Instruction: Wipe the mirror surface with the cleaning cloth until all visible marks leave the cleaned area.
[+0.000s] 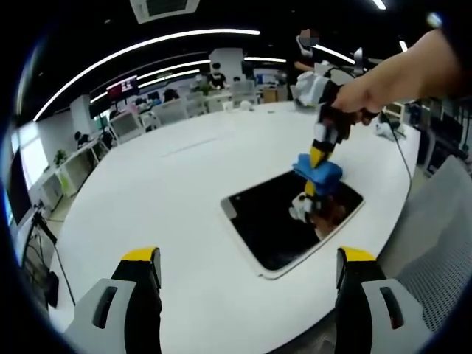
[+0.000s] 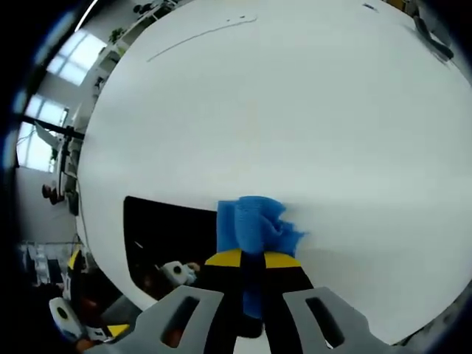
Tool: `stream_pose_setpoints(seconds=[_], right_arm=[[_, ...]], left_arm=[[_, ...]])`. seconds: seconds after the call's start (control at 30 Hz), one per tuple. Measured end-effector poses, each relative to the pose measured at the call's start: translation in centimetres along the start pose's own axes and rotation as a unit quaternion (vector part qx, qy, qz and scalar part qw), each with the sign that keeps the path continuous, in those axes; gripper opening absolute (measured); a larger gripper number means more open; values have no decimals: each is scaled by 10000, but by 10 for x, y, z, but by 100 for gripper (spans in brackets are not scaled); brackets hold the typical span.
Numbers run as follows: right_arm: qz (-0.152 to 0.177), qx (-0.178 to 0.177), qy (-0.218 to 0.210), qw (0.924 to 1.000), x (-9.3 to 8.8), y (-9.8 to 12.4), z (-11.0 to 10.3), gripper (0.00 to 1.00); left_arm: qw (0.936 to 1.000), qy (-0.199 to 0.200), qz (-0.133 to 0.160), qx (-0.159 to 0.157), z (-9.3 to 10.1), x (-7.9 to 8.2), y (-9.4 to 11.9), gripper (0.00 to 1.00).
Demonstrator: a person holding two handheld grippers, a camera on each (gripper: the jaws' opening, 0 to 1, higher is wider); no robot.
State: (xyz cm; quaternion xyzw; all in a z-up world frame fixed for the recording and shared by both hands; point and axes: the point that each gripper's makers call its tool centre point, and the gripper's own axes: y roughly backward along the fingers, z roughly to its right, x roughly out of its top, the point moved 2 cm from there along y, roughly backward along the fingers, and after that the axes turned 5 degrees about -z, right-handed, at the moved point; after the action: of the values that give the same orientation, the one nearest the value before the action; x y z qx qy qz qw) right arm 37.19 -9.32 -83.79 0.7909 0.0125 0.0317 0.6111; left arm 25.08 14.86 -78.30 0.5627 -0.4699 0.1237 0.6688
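Note:
A dark mirror (image 1: 274, 221) in a white frame lies flat on the white round table (image 1: 169, 206). In the left gripper view a hand reaches in from the right, holding my right gripper (image 1: 322, 147) pointed down. It is shut on a blue cleaning cloth (image 1: 318, 171), which presses on the mirror's far right part. The gripper's reflection shows in the glass beneath. My left gripper (image 1: 247, 276) hovers open and empty, in front of the mirror's near edge. In the right gripper view the cloth (image 2: 254, 221) bunches out of the shut right gripper (image 2: 252, 259) at the mirror's (image 2: 166, 232) edge.
A black cable (image 1: 398, 147) trails across the table's far right side. A grey mesh chair (image 1: 442, 251) stands beside the table's right edge. Office desks, chairs and monitors (image 1: 124, 87) fill the background. Wide bare tabletop stretches left of and beyond the mirror.

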Motion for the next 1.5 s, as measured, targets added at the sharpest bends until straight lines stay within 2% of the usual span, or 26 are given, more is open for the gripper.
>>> stream_pose_setpoints(seconds=[0.27, 0.37, 0.57, 0.67, 0.73, 0.77, 0.87, 1.0, 1.2, 1.5], right_arm=[[48, 15, 41, 10000, 1, -3, -12, 3], [44, -83, 149, 9998, 2, -4, -13, 2], [111, 41, 15, 9999, 4, -5, -14, 2], [119, -30, 66, 9999, 2, -5, -15, 2], [99, -46, 37, 9999, 2, -4, -16, 2], [96, 26, -33, 9999, 2, -5, -19, 2], [71, -29, 27, 10000, 3, -7, -26, 2], [31, -43, 114, 9999, 6, -10, -33, 2], [-27, -47, 152, 9999, 6, -10, -41, 2], [-22, -12, 246, 9997, 11, -15, -61, 2]], left_arm=[[10000, 33, -40, -24, 1, -1, -1, 100], [9999, 84, -91, -28, 2, -3, -1, 100], [9999, 123, 6, -23, 1, 0, 1, 100], [9997, 189, 94, -83, 3, 2, 3, 100], [9998, 133, 27, -116, 5, 1, 1, 100], [9998, 117, -71, -150, 7, -2, -1, 100], [9998, 116, -102, -116, 5, -2, 0, 100], [9994, 131, -206, -252, 10, -6, -1, 100], [9997, 70, -106, -190, 8, -3, -1, 100], [9994, 125, -180, -267, 10, -5, -2, 100]])
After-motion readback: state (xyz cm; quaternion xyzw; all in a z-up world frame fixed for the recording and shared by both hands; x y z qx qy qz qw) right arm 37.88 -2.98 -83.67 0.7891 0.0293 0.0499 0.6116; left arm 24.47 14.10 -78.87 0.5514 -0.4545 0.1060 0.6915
